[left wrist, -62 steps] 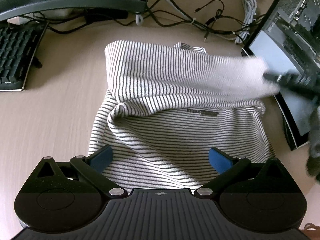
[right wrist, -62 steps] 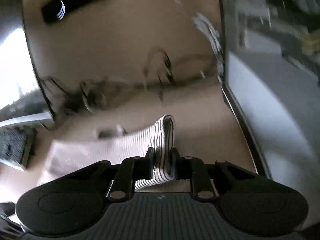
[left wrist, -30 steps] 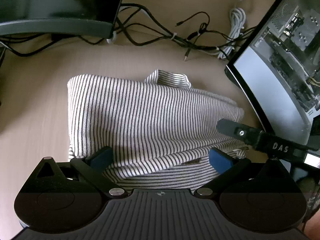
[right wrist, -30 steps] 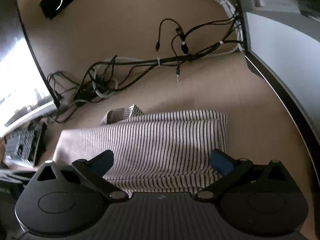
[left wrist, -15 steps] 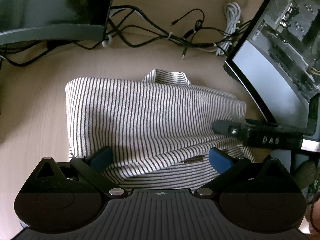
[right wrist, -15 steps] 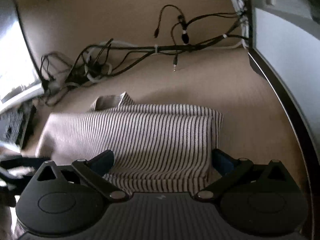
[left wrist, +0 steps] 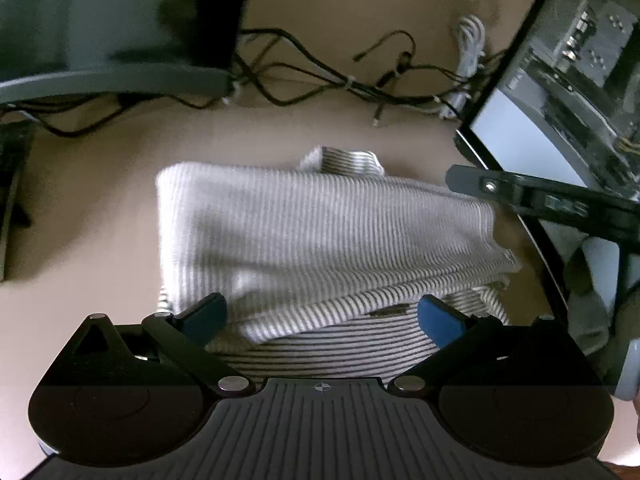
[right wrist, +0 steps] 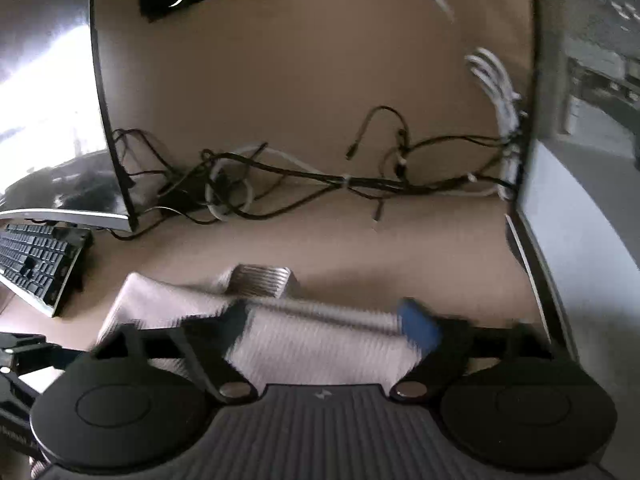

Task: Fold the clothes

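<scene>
Striped white-and-dark shirt (left wrist: 320, 240) lies folded on the tan bench (left wrist: 88, 216), between two monitors, with a tangle of cables (left wrist: 340, 84) behind it. The left hand-held gripper (left wrist: 320, 316) hangs over the shirt's near edge with its blue-padded jaws spread wide, holding nothing. The right hand-held gripper (right wrist: 332, 328) sits low over the shirt's right end, blurred, its jaws also wide and empty; one of its fingers (left wrist: 500, 188) shows in the left view by the shirt's far right corner. A keyboard (right wrist: 36, 260) lies to the left.

A keyboard (right wrist: 38, 264), tangled black cables (right wrist: 320, 178) and two monitors (left wrist: 116, 24) crowd the desk (right wrist: 320, 80).
</scene>
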Demonstrator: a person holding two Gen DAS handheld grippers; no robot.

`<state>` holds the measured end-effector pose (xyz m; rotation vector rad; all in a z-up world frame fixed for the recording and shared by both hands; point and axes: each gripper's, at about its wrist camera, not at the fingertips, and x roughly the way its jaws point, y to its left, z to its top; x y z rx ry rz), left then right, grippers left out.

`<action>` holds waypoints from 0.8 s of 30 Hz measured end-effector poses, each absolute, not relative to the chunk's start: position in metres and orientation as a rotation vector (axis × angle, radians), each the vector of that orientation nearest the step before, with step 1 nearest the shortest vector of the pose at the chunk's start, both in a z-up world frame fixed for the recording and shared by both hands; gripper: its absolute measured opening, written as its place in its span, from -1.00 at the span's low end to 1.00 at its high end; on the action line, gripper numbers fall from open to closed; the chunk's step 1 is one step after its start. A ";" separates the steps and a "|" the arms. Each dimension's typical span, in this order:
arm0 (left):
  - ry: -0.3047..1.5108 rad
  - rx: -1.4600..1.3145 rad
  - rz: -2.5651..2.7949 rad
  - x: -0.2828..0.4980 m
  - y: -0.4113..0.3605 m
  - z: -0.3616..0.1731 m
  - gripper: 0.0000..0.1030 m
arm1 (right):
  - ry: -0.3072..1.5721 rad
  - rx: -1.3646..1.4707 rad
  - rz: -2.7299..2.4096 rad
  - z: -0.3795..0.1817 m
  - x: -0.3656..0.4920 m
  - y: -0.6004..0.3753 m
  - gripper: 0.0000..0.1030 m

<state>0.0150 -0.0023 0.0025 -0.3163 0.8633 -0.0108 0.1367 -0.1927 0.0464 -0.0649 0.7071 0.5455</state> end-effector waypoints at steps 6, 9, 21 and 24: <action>0.883 -0.307 0.110 0.004 0.001 0.016 1.00 | 0.739 -0.109 0.597 0.040 0.166 -0.168 -0.33; 0.905 -0.312 0.160 0.002 0.004 0.021 1.00 | 0.747 -0.133 0.610 0.031 0.183 -0.154 -0.29; 0.909 -0.326 0.243 -0.018 0.014 0.025 1.00 | 0.803 -0.120 0.669 0.017 0.194 -0.135 -0.73; 0.897 -0.325 0.238 -0.022 0.014 0.027 1.00 | 0.804 -0.117 0.682 0.019 0.190 -0.134 -0.87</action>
